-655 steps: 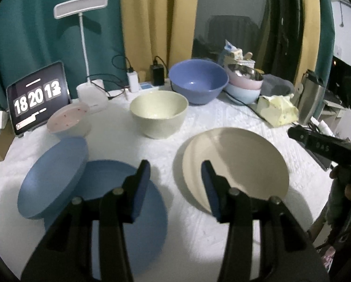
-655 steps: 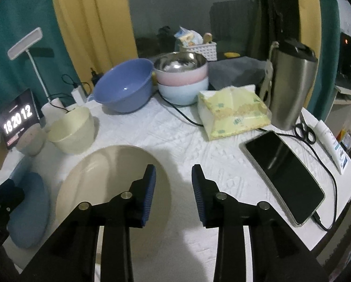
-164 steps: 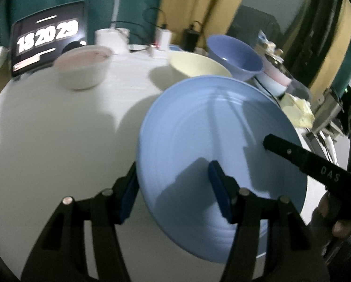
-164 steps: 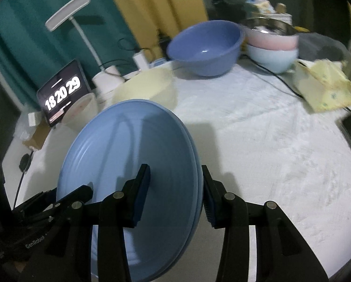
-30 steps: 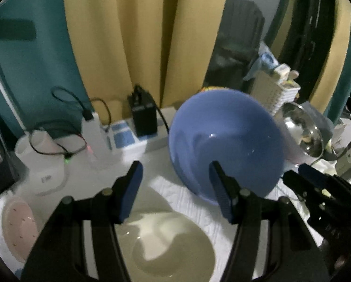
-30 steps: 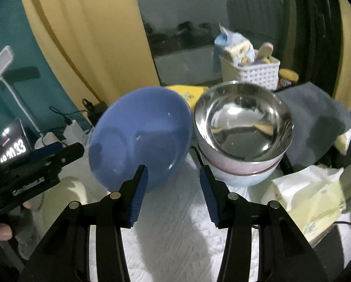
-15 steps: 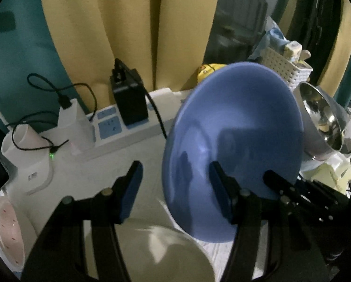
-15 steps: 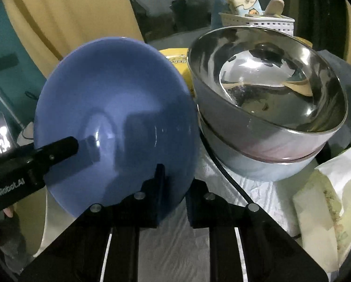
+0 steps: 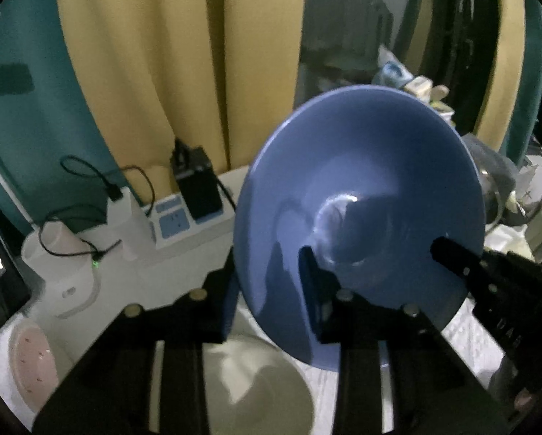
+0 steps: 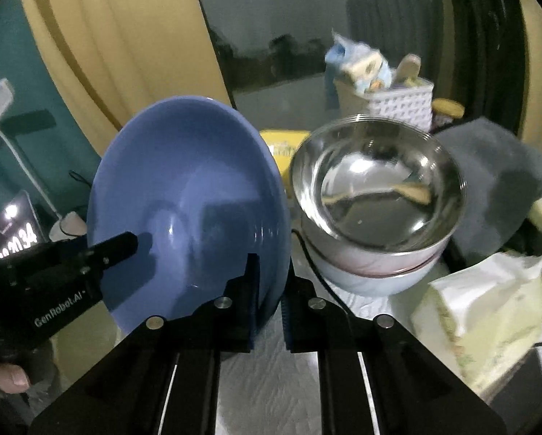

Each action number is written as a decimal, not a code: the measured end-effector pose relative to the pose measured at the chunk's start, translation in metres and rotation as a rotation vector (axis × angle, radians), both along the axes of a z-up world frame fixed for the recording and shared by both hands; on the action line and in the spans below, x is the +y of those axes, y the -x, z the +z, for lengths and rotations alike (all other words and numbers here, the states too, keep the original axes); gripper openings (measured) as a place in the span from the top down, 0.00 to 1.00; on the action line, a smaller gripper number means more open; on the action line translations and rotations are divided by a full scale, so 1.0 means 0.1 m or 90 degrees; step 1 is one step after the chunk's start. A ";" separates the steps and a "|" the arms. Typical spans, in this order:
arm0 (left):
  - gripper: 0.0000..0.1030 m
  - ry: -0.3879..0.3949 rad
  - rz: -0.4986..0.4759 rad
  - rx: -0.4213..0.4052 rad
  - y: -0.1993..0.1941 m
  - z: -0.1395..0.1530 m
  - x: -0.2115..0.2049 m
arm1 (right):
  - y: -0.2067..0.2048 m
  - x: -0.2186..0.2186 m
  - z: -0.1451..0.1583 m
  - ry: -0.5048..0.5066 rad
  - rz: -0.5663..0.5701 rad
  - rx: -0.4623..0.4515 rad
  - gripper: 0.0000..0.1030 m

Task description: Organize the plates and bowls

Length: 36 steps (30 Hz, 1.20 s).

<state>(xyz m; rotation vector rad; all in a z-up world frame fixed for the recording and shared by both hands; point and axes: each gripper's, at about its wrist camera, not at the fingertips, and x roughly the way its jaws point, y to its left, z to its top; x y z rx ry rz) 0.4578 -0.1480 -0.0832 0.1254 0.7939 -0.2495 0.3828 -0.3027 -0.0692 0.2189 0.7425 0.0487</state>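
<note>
The big blue bowl is tipped up on its side above the white tablecloth, its inside facing both cameras. My right gripper is shut on its right rim, one finger inside and one outside. My left gripper straddles the opposite rim. Its jaws are closing with the rim between them, and I cannot see the pads pressing. In the right wrist view, the left gripper's inner finger lies against the bowl's inside. A cream bowl sits just below the blue bowl.
A steel bowl stacked on a pink and a pale blue bowl stands close to the right. A small pink bowl, a power strip with chargers and a clock tablet are on the left. A tissue pack lies at the right.
The right gripper has closed on the blue bowl's rim and tipped the bowl up off the table. The left gripper's jaws have narrowed around the opposite rim.
</note>
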 end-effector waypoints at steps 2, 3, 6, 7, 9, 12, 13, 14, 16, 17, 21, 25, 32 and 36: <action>0.69 0.001 -0.004 -0.015 0.12 0.10 0.00 | 0.09 -0.02 0.11 0.001 0.001 -0.013 0.89; 0.69 0.002 -0.005 -0.021 0.16 0.13 0.01 | 0.15 -0.01 0.16 0.003 0.002 -0.019 0.89; 0.69 0.007 -0.007 -0.041 0.36 0.25 0.04 | 0.32 0.02 0.28 0.003 0.006 -0.029 0.89; 0.69 0.008 -0.007 -0.046 0.42 0.28 0.05 | 0.36 0.04 0.30 0.003 0.007 -0.031 0.89; 0.69 0.009 -0.008 -0.060 0.56 0.36 0.07 | 0.47 0.08 0.36 0.002 0.011 -0.034 0.89; 0.69 0.010 -0.010 -0.075 0.77 0.46 0.12 | 0.61 0.15 0.41 -0.003 0.019 -0.032 0.89; 0.69 0.012 -0.010 -0.077 0.82 0.48 0.14 | 0.65 0.15 0.43 -0.006 0.021 -0.032 0.89; 0.69 0.014 -0.010 -0.078 0.90 0.50 0.16 | 0.72 0.17 0.43 -0.008 0.023 -0.033 0.89; 0.69 0.017 -0.008 -0.079 1.03 0.51 0.21 | 0.84 0.22 0.46 -0.010 0.029 -0.033 0.89; 0.69 0.018 -0.006 -0.079 1.10 0.52 0.23 | 0.89 0.24 0.46 -0.011 0.032 -0.032 0.89; 0.69 0.023 -0.001 -0.076 1.36 0.47 0.36 | 1.09 0.32 0.43 -0.021 0.046 -0.017 0.89; 0.69 0.027 0.008 -0.068 1.58 0.43 0.46 | 1.28 0.44 0.38 -0.021 0.062 -0.003 0.88; 0.69 0.035 0.020 -0.055 1.87 0.37 0.62 | 1.51 0.60 0.31 -0.016 0.076 0.009 0.88; 0.69 0.044 0.026 -0.046 1.99 0.32 0.70 | 1.62 0.66 0.28 -0.013 0.083 0.017 0.88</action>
